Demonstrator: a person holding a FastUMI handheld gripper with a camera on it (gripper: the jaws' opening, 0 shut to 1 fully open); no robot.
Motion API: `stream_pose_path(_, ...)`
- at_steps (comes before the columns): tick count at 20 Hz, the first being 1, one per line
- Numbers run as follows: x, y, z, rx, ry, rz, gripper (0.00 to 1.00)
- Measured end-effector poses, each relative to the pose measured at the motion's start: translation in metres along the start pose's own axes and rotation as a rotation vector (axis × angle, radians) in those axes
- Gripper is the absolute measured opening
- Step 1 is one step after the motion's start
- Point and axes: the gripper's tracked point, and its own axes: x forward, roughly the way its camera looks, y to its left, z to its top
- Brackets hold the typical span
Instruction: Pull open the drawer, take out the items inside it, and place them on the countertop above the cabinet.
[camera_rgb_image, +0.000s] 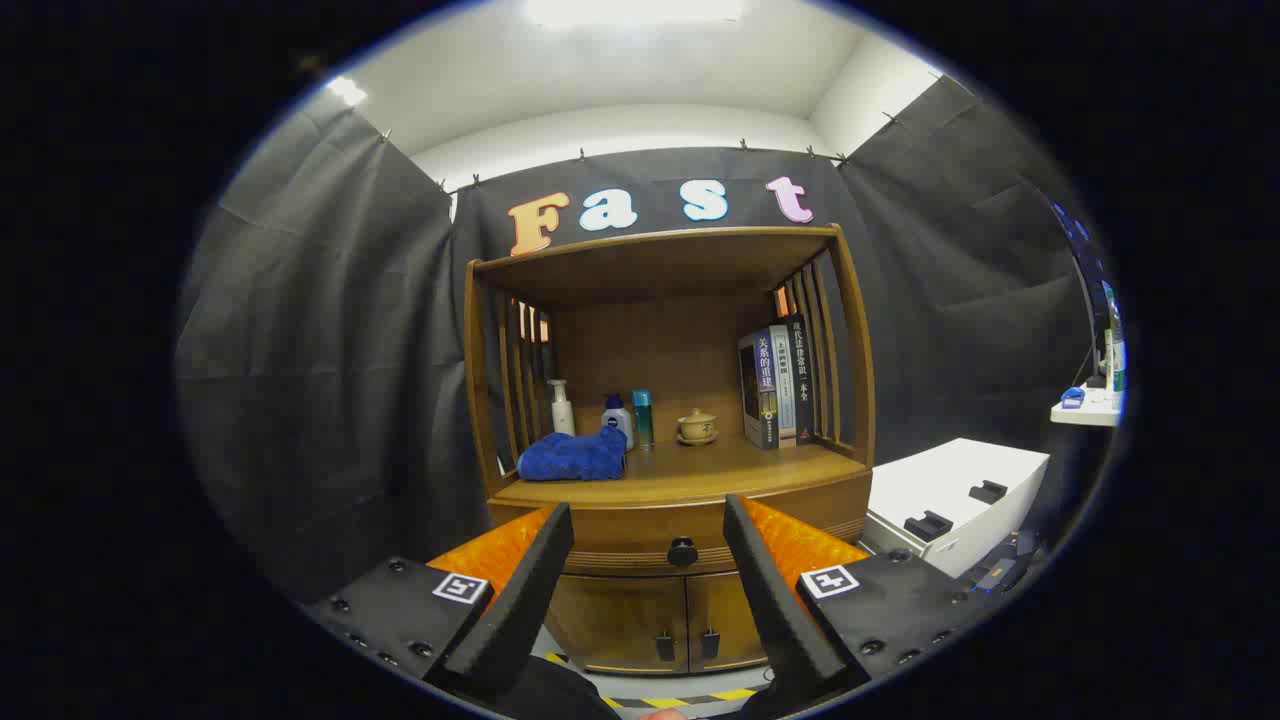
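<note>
A wooden cabinet (665, 470) stands ahead against the black cloth wall. Its drawer (640, 548) sits shut under the countertop (700, 470), with a round black knob (683, 551) at its middle. My gripper (648, 518) is open, nothing between its black fingers (545, 570). The knob shows in the gap between the fingertips, some way beyond them. The drawer's contents are hidden.
On the countertop lie a blue cloth (573, 456), a white pump bottle (561, 407), two small bottles (630, 416), a lidded tea cup (697, 427) and upright books (778, 383). Two lower doors (655, 620) sit below the drawer. A white box (955, 500) stands to the right.
</note>
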Motion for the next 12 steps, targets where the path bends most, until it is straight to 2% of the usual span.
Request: stream_pose_path(12, -0.0015, -0.0017, 0.0028, -0.002, -0.008, 0.003, 0.98)
